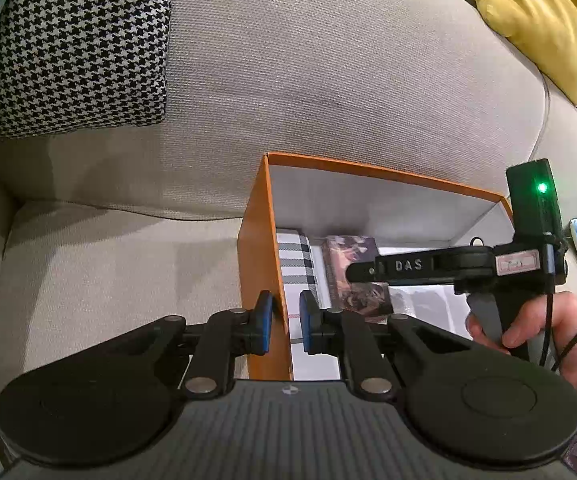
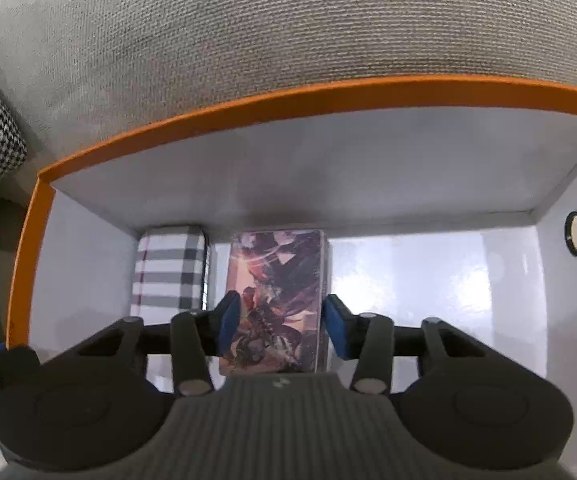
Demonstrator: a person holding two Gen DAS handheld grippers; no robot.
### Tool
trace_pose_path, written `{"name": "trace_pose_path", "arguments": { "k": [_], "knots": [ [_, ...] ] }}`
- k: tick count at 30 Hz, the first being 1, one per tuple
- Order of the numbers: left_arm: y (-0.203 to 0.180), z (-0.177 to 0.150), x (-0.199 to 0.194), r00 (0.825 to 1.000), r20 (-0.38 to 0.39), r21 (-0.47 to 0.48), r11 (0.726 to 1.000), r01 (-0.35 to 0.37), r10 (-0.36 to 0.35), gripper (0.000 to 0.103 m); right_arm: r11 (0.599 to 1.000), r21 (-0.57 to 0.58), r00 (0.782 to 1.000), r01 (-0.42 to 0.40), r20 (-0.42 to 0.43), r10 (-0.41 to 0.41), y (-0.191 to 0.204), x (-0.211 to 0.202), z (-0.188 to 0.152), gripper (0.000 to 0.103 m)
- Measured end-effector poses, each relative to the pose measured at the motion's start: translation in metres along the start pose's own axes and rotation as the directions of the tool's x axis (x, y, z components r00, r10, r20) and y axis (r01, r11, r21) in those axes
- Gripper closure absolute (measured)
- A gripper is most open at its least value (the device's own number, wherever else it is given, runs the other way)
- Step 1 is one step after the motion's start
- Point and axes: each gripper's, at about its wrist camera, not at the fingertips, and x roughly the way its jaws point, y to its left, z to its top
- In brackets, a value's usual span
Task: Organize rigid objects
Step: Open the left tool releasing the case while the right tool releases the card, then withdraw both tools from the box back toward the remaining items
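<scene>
My left gripper [image 1: 286,322] pinched the orange box [image 1: 262,248] wall; my right gripper [image 2: 282,326], angled steeply down, stood open astride the illustrated box [image 2: 276,280] inside, beside the plaid box [image 2: 168,268]. The orange box sat on a beige sofa [image 1: 288,80].

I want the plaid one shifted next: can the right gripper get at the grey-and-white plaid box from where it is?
Probably yes. The grey-and-white plaid box lies uncovered in the orange-rimmed white box, just left of the illustrated card box that the right gripper straddles. The gap between the two boxes is narrow for a finger.
</scene>
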Motion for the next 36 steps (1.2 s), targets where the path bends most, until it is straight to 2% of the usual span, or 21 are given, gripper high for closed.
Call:
{"name": "trace_pose_path", "arguments": {
  "k": [10,11,14,18,22,25,29,32,36],
  "knots": [
    [0.0,-0.002,-0.002,1.0,0.003,-0.006,1.0,-0.001,0.001,0.088,0.999,0.041,1.0,-0.013,0.025,0.012,0.013,0.011,0.002,0.067],
    [0.001,-0.002,-0.003,1.0,0.004,-0.007,1.0,-0.002,0.002,0.088,1.0,0.028,1.0,-0.01,0.027,0.009,0.006,0.001,0.001,0.07],
    [-0.001,-0.006,-0.012,0.999,0.035,-0.01,1.0,-0.009,0.009,0.088,1.0,-0.004,0.998,-0.023,0.055,0.023,0.011,-0.016,-0.002,0.071],
    [-0.007,-0.023,-0.043,0.993,0.121,-0.023,1.0,0.005,-0.002,0.088,0.994,-0.083,0.992,-0.064,0.107,0.073,0.013,-0.057,-0.019,0.071],
    [-0.018,-0.055,-0.08,0.981,0.188,-0.024,0.999,0.041,-0.036,0.088,0.98,-0.163,0.973,-0.111,0.185,0.141,0.011,-0.111,-0.056,0.071],
    [-0.026,-0.083,-0.101,0.976,0.203,-0.025,0.996,0.083,-0.076,0.088,0.973,-0.186,0.956,-0.138,0.233,0.181,0.007,-0.14,-0.084,0.07],
    [-0.035,-0.123,-0.115,0.974,0.2,-0.043,0.992,0.118,-0.107,0.088,0.968,-0.209,0.934,-0.135,0.3,0.195,-0.011,-0.184,-0.141,0.07],
    [-0.039,-0.149,-0.114,0.975,0.179,-0.063,0.987,0.147,-0.133,0.088,0.973,-0.21,0.931,-0.1,0.325,0.166,-0.021,-0.191,-0.178,0.07],
    [-0.041,-0.183,-0.103,0.979,0.126,-0.103,0.979,0.174,-0.161,0.088,0.981,-0.176,0.943,-0.084,0.305,0.135,-0.041,-0.185,-0.232,0.07]
  ]
}}
